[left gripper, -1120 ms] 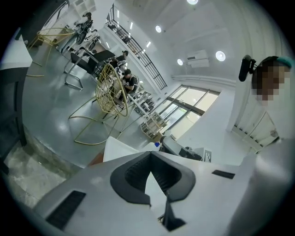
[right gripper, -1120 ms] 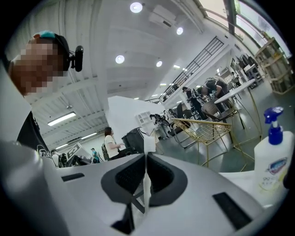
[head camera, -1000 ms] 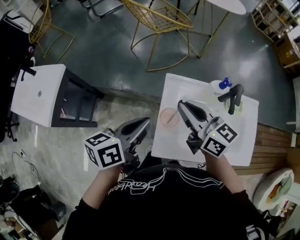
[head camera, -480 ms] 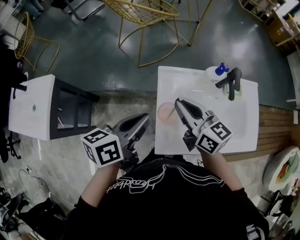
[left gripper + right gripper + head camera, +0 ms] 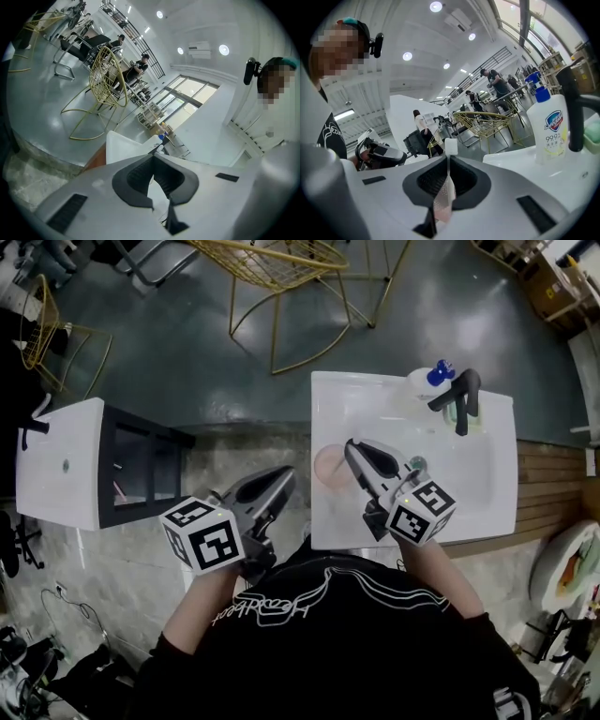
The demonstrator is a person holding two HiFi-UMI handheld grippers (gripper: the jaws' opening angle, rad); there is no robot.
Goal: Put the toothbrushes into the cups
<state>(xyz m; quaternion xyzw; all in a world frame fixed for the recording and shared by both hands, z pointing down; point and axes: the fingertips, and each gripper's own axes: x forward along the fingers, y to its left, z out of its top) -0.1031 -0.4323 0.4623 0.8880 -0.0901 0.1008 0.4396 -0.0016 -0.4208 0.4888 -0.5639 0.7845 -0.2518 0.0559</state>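
Right gripper [image 5: 354, 448]: jaws pressed together on the toothbrush [image 5: 446, 190]. Its tip hangs just beside the pink cup [image 5: 326, 470], at the cup's right rim.
Left gripper [image 5: 281, 479]: off the counter, to the left of the pink cup and apart from it. The jaws meet at the tips with only a pale sliver between the pads, and I see nothing held there.
Sink counter [image 5: 469, 498]: white, with the pink cup at its left edge. The soap bottle [image 5: 424, 382] and black tap [image 5: 459, 401] stand on the far side, well apart from the cup.
Pink cup: upright, mouth open, apparently empty. It is the only cup I can make out.
Toothbrush: pinched on the handle. The translucent pink shaft runs down between the pads and a white end pokes out past the fingertips. It is not yet in the pink cup and is too thin to find in the head view.
Handling: probably light, stiff and slim, with a smooth plastic shaft that could swivel or slip in a flat pinch.
Where to hold: on the handle, leaving enough length free to enter the pink cup's mouth first.
Risk: the pink cup looks light, so a nudge at its rim may tip it.
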